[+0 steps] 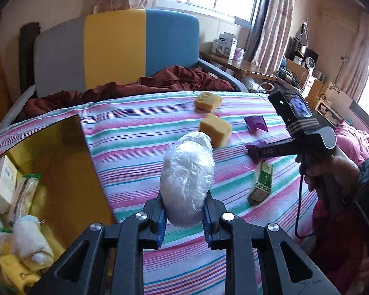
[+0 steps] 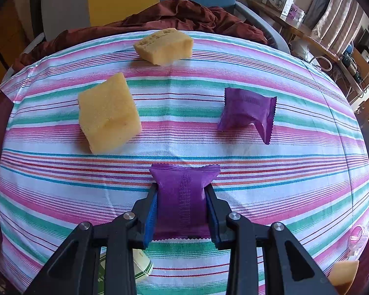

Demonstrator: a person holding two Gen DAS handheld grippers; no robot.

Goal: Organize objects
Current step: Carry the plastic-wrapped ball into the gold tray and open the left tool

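My left gripper (image 1: pixel 183 217) is shut on a clear plastic bag of white stuff (image 1: pixel 187 179), held upright above the striped bedcloth (image 1: pixel 125 147). A yellow box (image 1: pixel 61 162) at the left holds cartons and white bundles. My right gripper (image 2: pixel 182 212) is shut on a purple sachet (image 2: pixel 183 196) low over the cloth; it also shows at the right of the left wrist view (image 1: pixel 260 151), with a hand on its handle. A second purple sachet (image 2: pixel 247 110), two yellow sponge blocks (image 2: pixel 108 113) (image 2: pixel 164 45) and a green-and-white carton (image 1: pixel 261 182) lie on the cloth.
Dark red bedding (image 2: pixel 184 17) is heaped behind the cloth, against a grey, yellow and blue headboard (image 1: pixel 115 46). A wooden side table (image 1: pixel 236 64) with boxes stands at the back right. Another yellow piece (image 2: pixel 344 274) pokes in at the lower right of the right wrist view.
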